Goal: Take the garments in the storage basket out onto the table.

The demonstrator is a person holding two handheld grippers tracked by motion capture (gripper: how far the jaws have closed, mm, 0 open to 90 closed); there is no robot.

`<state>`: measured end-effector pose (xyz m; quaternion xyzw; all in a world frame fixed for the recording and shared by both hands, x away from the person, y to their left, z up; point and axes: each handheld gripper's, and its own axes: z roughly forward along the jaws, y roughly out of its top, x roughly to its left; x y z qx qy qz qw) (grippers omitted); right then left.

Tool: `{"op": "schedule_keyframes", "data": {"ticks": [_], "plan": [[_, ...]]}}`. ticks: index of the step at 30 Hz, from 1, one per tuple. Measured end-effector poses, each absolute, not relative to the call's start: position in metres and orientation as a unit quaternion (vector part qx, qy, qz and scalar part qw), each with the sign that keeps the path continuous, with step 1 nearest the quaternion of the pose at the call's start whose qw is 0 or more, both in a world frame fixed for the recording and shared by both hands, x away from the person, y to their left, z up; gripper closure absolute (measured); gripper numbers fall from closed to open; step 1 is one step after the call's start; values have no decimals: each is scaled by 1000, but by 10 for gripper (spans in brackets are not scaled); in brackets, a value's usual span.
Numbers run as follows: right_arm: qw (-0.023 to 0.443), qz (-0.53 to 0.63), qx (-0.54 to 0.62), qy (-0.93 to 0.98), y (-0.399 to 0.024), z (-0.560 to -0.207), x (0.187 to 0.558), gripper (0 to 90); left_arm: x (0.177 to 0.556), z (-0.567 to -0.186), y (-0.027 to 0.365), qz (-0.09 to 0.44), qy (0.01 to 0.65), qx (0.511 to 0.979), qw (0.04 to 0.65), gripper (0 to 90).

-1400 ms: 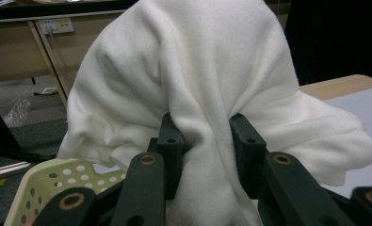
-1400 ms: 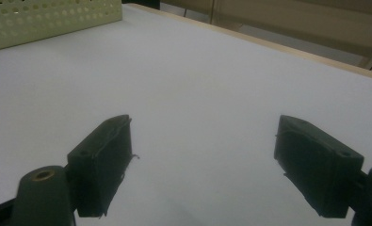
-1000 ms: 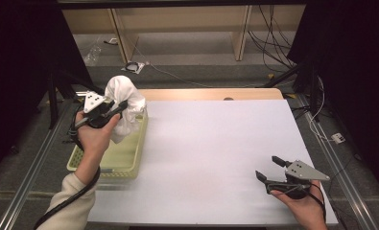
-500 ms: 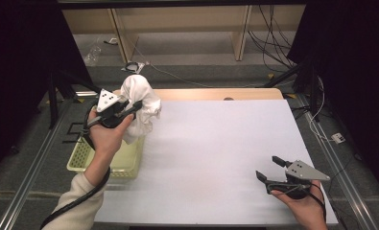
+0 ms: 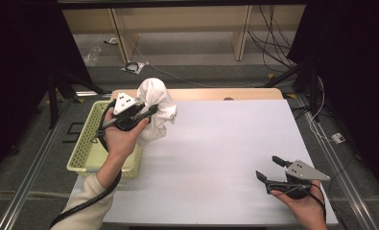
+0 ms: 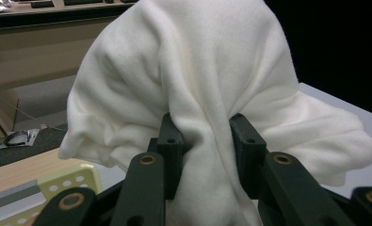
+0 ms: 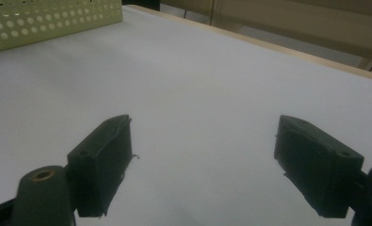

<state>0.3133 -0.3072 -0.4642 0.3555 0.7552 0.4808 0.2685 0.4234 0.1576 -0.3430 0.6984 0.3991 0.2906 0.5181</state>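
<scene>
My left gripper (image 6: 205, 141) has its jaws pinched on a fold of the white towel (image 5: 156, 108), so it hangs bunched, clear of the yellow basket (image 5: 88, 148) beside it. My right gripper (image 7: 207, 165), jaws wide and empty, waits far from the basket.

Basket (image 5: 88, 151) on worktop's (image 5: 225, 158) left edge; cloth (image 5: 156, 108) held up in left claw (image 5: 151, 111) just right of basket; right claw (image 5: 268, 168) over worktop's near right corner.
</scene>
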Motion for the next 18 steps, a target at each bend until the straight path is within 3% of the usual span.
{"op": "schedule_keyframes", "data": {"ticks": [18], "plan": [[270,485,353,753,-308,-464,314,204,416,-346,123,266,368,725,519,698]]}}
